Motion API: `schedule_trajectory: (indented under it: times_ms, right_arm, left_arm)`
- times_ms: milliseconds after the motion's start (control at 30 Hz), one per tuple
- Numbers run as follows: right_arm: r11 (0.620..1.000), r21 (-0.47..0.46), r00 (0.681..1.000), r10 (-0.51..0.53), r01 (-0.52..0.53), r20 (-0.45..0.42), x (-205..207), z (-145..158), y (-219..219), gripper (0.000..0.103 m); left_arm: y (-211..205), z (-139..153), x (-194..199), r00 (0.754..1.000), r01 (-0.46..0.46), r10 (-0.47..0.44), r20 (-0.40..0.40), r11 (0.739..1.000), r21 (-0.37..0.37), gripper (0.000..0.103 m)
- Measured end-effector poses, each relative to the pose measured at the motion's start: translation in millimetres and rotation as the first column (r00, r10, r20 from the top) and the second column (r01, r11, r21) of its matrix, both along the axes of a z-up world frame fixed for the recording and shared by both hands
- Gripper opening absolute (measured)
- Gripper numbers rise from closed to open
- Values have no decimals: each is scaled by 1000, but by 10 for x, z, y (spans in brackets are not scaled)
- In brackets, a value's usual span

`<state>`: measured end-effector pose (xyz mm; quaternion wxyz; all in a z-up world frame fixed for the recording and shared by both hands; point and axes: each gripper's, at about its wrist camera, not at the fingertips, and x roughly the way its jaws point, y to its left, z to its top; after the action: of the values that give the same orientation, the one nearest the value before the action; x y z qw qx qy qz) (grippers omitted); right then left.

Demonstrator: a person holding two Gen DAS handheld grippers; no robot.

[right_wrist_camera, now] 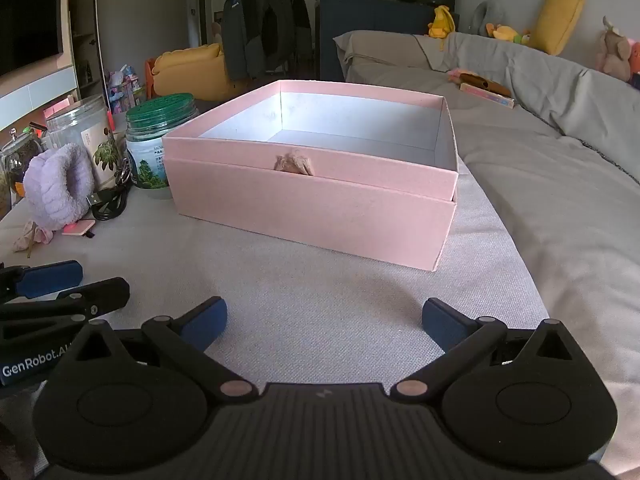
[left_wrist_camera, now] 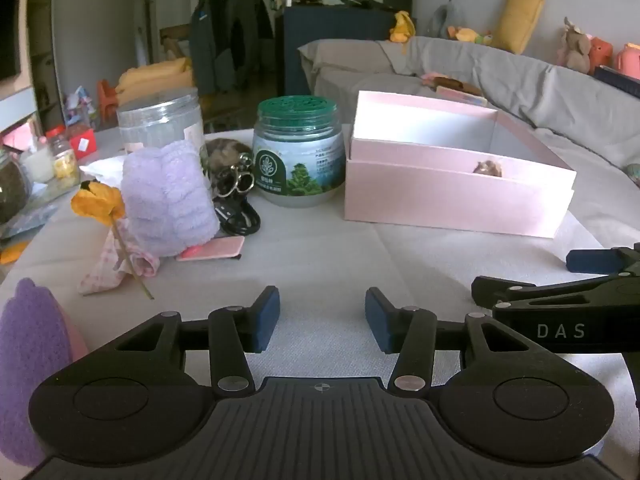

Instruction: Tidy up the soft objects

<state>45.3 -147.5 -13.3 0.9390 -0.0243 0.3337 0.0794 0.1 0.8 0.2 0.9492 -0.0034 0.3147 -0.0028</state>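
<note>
An open pink box (left_wrist_camera: pixel 452 200) (right_wrist_camera: pixel 320 208) stands on the cloth-covered table; a small brown furry thing (left_wrist_camera: pixel 488 169) (right_wrist_camera: pixel 294 164) peeks over its near wall. A fluffy lilac headband (left_wrist_camera: pixel 168 200) (right_wrist_camera: pixel 60 188) stands left of the box. A purple soft pad (left_wrist_camera: pixel 28 360) lies at the near left edge. A pink checked cloth (left_wrist_camera: pixel 116 260) lies under the headband. My left gripper (left_wrist_camera: pixel 322 320) is open and empty, low over bare table. My right gripper (right_wrist_camera: pixel 324 322) is open and empty, in front of the box.
A green-lidded jar (left_wrist_camera: pixel 298 152) (right_wrist_camera: pixel 154 144), a clear plastic jar (left_wrist_camera: pixel 160 120), a black cable (left_wrist_camera: pixel 240 216), sunglasses keyring (left_wrist_camera: pixel 236 180), a dried orange flower (left_wrist_camera: pixel 98 200) and a pink card (left_wrist_camera: pixel 212 248) crowd the left. A grey sofa (right_wrist_camera: pixel 560 140) with plush toys lies right.
</note>
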Motion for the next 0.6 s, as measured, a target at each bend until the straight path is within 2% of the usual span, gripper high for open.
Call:
schedule_trajectory:
  times_ms: [600]
  right_arm:
    - [1000,-1,1000,0,0,0,3,-1,0,103]
  left_arm:
    - [-4,-1,-2,1000,0,0,2,1000,11,53]
